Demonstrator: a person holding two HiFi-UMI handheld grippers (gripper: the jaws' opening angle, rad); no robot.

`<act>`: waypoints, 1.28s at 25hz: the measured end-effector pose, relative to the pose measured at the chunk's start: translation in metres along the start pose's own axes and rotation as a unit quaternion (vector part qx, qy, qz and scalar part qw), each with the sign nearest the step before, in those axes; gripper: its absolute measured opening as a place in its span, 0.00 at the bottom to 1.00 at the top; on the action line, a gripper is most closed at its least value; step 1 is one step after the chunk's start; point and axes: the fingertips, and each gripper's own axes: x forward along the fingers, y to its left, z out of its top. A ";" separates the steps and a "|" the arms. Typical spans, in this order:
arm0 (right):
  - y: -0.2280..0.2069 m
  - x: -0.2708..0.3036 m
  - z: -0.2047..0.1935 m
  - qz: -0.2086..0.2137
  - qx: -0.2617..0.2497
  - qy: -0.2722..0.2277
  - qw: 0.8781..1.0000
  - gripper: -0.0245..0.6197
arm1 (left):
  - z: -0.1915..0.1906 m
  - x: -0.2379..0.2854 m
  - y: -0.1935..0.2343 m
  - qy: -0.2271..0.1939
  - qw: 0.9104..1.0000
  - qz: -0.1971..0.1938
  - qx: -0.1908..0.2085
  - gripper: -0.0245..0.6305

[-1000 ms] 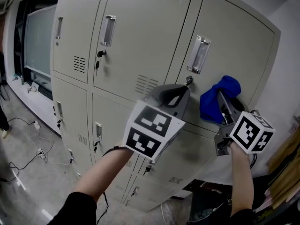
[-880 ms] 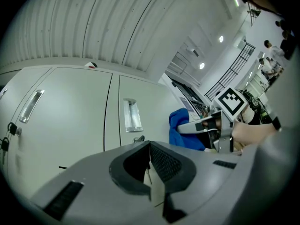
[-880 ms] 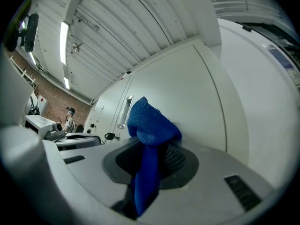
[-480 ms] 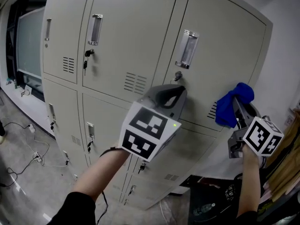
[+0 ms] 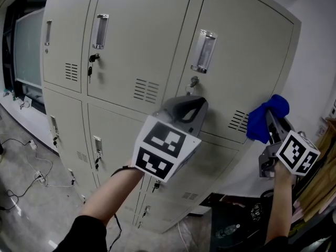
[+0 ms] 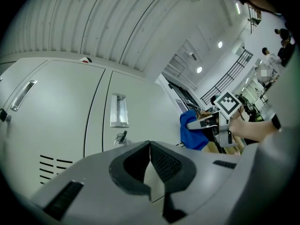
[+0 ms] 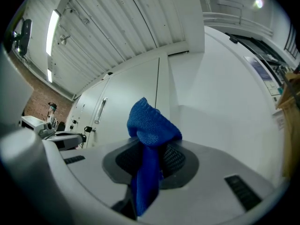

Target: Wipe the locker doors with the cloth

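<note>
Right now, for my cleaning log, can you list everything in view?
Locker cabinet: one, pale beige, fills the middle of the head view; three upper doors, more below.
Handles: three on the upper doors, silver, recessed, upright.
Keys: two seen on the upper row, in the locks under the middle and right handles.
Cloth: one, blue, near the right upper door's right edge.
Cables: several, pale, on the grey floor at left.
Left gripper: grey, jaws together, empty, in front of the right upper door.
Right gripper: grey, jaws shut on the cloth.
</note>
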 end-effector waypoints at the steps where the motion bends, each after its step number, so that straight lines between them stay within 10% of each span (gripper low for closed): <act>1: 0.005 -0.002 -0.001 0.005 0.005 0.000 1.000 0.15 | -0.003 -0.002 -0.001 0.003 1.000 -0.001 0.001 0.05; 14: 0.179 0.043 -0.037 0.207 0.039 0.027 0.977 0.15 | -0.032 -0.047 0.037 0.038 0.998 0.058 -0.003 0.05; 32: 0.223 0.088 -0.051 0.239 0.049 0.041 0.969 0.15 | -0.039 -0.053 0.050 0.045 0.996 0.079 0.006 0.05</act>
